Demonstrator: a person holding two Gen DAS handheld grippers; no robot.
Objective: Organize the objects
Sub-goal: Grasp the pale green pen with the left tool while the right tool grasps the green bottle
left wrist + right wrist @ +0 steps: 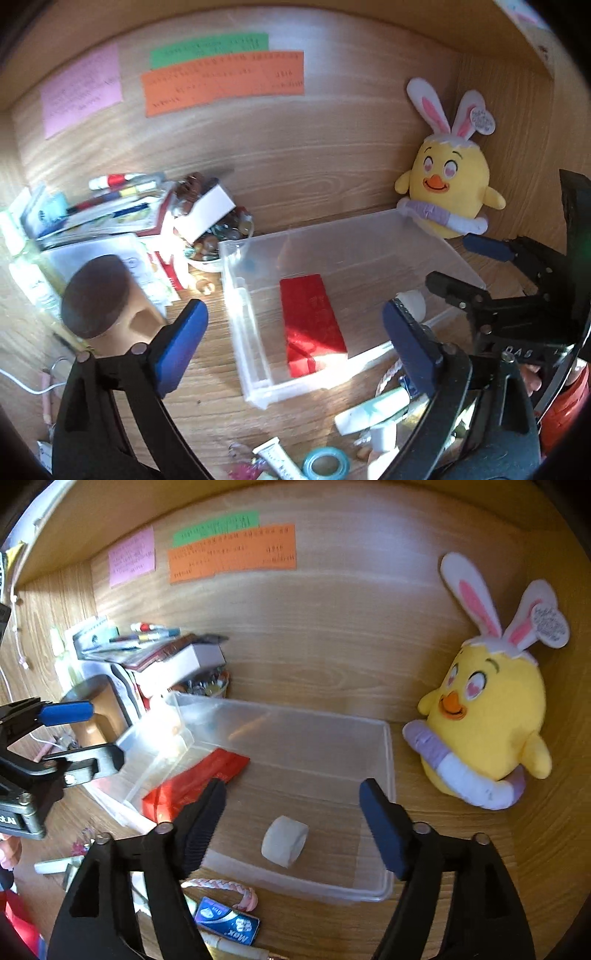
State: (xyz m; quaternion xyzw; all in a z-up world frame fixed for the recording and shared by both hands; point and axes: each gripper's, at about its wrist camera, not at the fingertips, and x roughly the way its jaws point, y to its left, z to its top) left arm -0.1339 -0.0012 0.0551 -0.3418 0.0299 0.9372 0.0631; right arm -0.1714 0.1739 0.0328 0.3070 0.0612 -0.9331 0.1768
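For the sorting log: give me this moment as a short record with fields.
container: clear plastic bin on the wooden desk
in bin: red packet; white tape roll
left gripper: open, holding nothing, above the bin's front
right gripper: open, holding nothing, tape roll between its fingers in view
beside bin: yellow chick plush with bunny ears
loose in front: teal tape ring, pink braided cord
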